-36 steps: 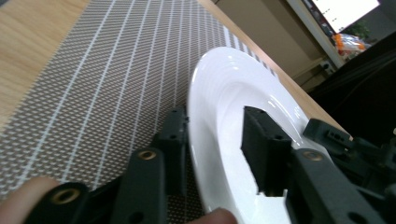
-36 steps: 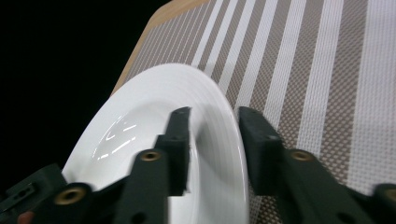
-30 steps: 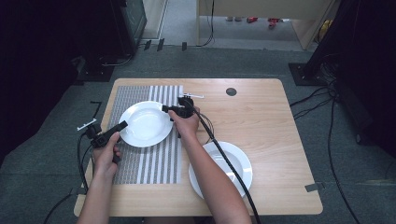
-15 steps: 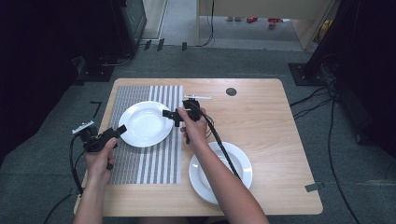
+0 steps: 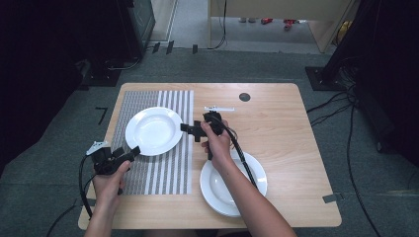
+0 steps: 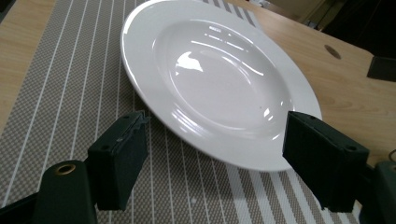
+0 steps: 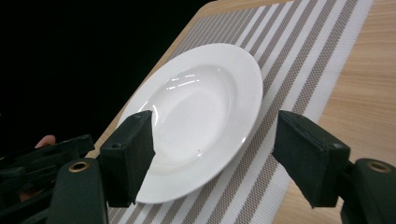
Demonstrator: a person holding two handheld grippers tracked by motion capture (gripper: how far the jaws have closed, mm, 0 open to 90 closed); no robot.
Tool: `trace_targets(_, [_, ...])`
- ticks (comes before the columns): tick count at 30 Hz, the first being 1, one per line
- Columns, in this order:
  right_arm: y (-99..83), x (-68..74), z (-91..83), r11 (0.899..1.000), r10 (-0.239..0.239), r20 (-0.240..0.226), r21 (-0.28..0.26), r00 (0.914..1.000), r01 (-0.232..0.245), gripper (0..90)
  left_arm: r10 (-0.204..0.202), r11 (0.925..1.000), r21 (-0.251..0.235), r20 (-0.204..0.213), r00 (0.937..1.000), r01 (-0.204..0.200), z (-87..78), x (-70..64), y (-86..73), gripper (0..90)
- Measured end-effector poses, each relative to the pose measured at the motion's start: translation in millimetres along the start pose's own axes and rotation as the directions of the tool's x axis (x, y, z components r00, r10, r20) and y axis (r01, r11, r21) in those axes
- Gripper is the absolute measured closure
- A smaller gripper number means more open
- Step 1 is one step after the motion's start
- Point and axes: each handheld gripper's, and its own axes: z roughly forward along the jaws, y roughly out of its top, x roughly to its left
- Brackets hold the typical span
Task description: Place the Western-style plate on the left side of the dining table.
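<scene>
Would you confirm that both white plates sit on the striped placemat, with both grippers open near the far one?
Not quite: the high view shows only the far plate on the striped placemat; the near plate sits on bare table. Left gripper and right gripper are open.

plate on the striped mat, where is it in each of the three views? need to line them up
High view: plate on the striped mat sits left of centre, between the two grippers.
Left gripper view: it spans the upper middle, beyond the open jaws.
Right gripper view: centre, beyond the open jaws.
Shared landmark: the striped placemat under it.
</scene>
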Motion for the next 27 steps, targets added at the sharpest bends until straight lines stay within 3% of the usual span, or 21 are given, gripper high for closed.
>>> trace_targets(6, [-6.3,-3.5,-21.3,1.0,-0.017,-0.008,-0.021,0.9998,0.017,29.3,0.029,0.9996,0.007,-0.04,0.9988,-0.029,-10.2,-3.8,-15.4,18.7])
trace_targets(12, [-13.1,-9.1,-46.0,0.999,-0.031,-0.005,-0.023,0.9995,0.031,29.3,0.074,0.9972,0.018,-0.087,0.9935,-0.072,-19.3,-7.3,-26.8,16.8])
trace_targets(15, [-17.7,-14.6,-58.3,0.999,-0.038,0.0,-0.024,0.9993,0.038,29.1,0.107,0.9921,0.079,-0.139,0.9845,-0.097,-16.4,-4.8,-34.6,16.0])
trace_targets(20, [-23.0,-25.3,-78.6,0.999,-0.033,0.01,-0.035,0.9994,0.033,29.2,0.136,0.9851,0.13,-0.19,0.9723,-0.113,-12.4,1.5,-48.6,15.8])
trace_targets(22, [-23.9,-28.9,-86.3,0.999,-0.026,0.011,-0.04,0.9996,0.026,29.2,0.14,0.9861,0.114,-0.177,0.9742,-0.121,-13.0,2.4,-50.9,14.5])
trace_targets(24, [-24.7,-31.2,-93.9,0.999,-0.025,0.011,-0.043,0.9996,0.025,29.2,0.147,0.985,0.116,-0.183,0.9721,-0.127,-12.6,1.6,-51.4,14.2])
trace_targets(27, [-26.2,-32.6,-105.3,0.998,-0.028,0.015,-0.051,0.9995,0.029,29.2,0.195,0.978,0.115,-0.21,0.9581,-0.174,-10.7,-2.1,-55.5,14.2])
